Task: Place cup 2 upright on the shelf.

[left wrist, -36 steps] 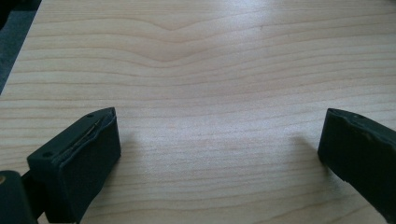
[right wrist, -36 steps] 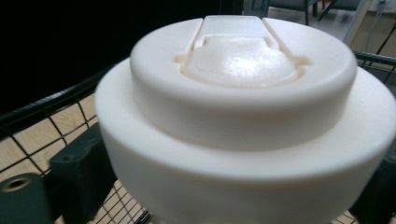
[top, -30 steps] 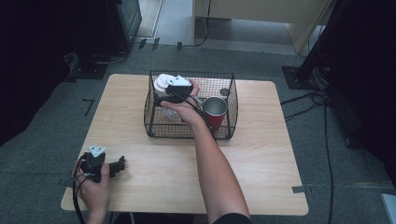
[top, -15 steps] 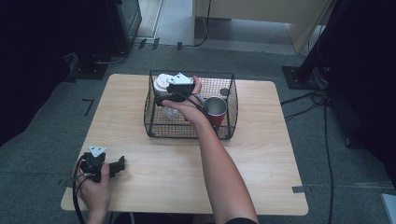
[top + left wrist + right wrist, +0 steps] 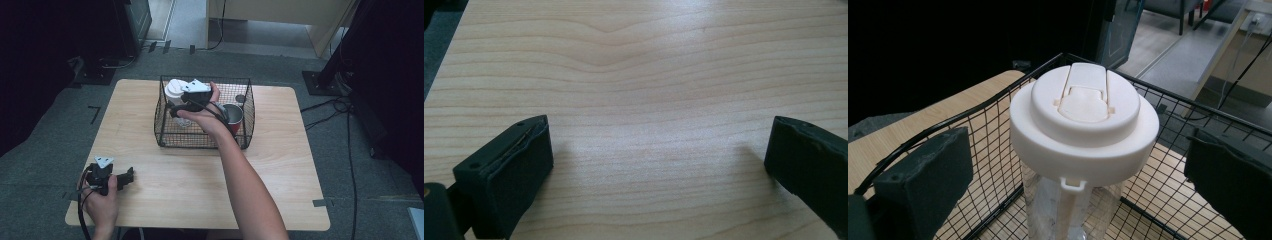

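Observation:
A clear bottle with a white flip-top lid (image 5: 1083,120) stands upright in the left part of a black wire basket (image 5: 973,112). In the high view the bottle (image 5: 175,90) is at the basket's (image 5: 200,146) back left. My right gripper (image 5: 176,105) hovers at lid height, and in its own view the right gripper (image 5: 1075,187) is open, one jaw on each side of the lid without touching it. My left gripper (image 5: 126,177) rests near the table's front left corner. In its own view the left gripper (image 5: 659,160) is open over bare wood.
A red cup (image 5: 234,116) stands in the basket's right part, with a small dark round thing (image 5: 240,98) behind it. The wooden table (image 5: 280,165) has free room in front of the basket. Dark stands and cables lie on the floor around.
The right hand has shifted only slightly beside the bottle's lid. The bottle and the left gripper have stayed where they were.

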